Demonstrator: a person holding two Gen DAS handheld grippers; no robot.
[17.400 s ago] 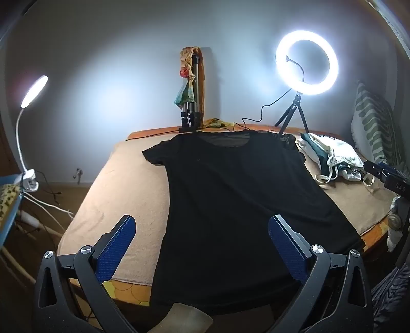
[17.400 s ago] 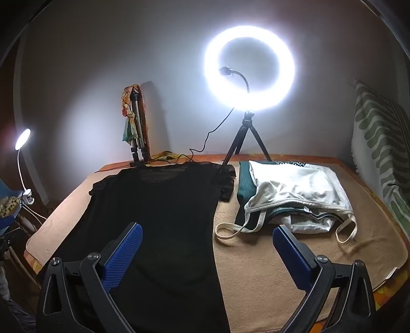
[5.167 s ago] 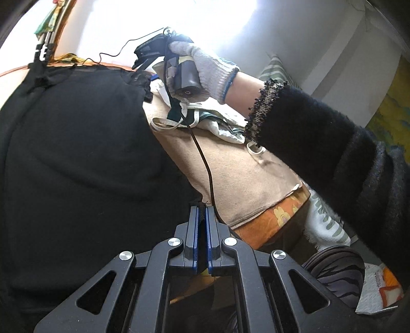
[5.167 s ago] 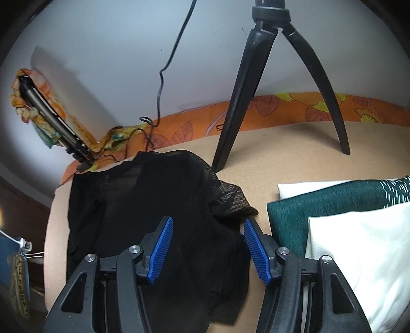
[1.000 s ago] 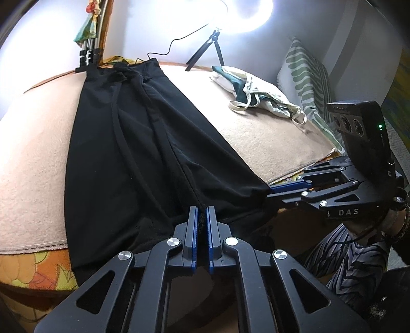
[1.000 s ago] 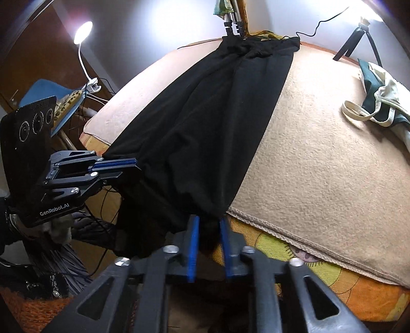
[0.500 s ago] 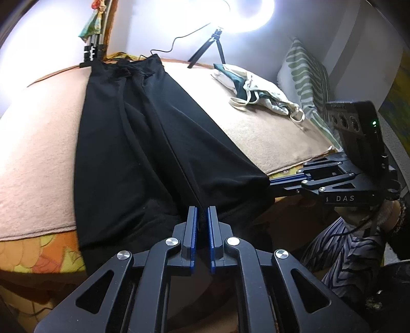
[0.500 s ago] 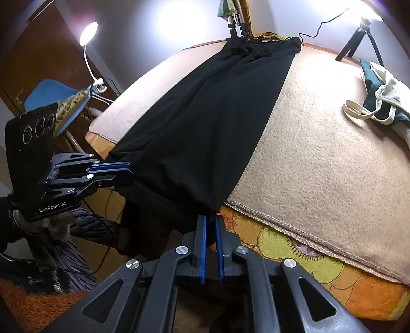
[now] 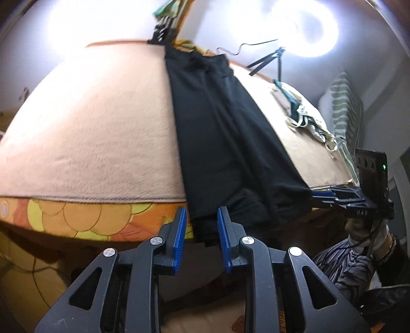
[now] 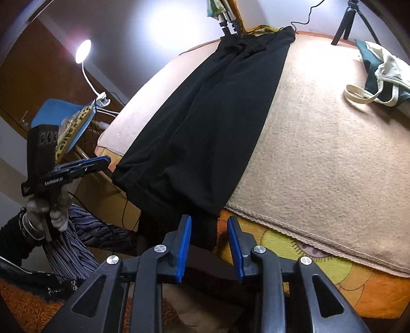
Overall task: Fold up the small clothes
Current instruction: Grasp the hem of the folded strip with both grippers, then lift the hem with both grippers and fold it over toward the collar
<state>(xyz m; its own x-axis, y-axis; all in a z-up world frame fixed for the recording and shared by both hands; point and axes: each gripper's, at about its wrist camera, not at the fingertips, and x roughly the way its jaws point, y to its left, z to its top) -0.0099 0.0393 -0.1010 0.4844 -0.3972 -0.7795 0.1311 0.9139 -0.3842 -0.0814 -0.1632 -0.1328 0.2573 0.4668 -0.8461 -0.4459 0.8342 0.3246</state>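
Note:
A black shirt (image 9: 225, 133), both long sides folded in, lies as a narrow strip down the beige blanket (image 9: 97, 133); its hem hangs over the near bed edge. It also shows in the right wrist view (image 10: 210, 123). My left gripper (image 9: 200, 228) is open at the hem's left corner, with hanging cloth between the jaws. My right gripper (image 10: 208, 235) is open at the hem's right corner, with hanging cloth between the jaws. Each gripper also shows side-on in the other's view, the right one (image 9: 320, 196) and the left one (image 10: 102, 160).
A pile of white and green clothes (image 10: 381, 76) lies at the far right of the bed. A ring light on a tripod (image 9: 305, 33) and a second stand (image 10: 228, 18) are at the far edge. A desk lamp (image 10: 84, 51) and a blue chair (image 10: 59, 115) stand at the left.
Both grippers have opened and let go of the hem corners they were pinching. The shirt's hem now hangs loose over the bed edge.

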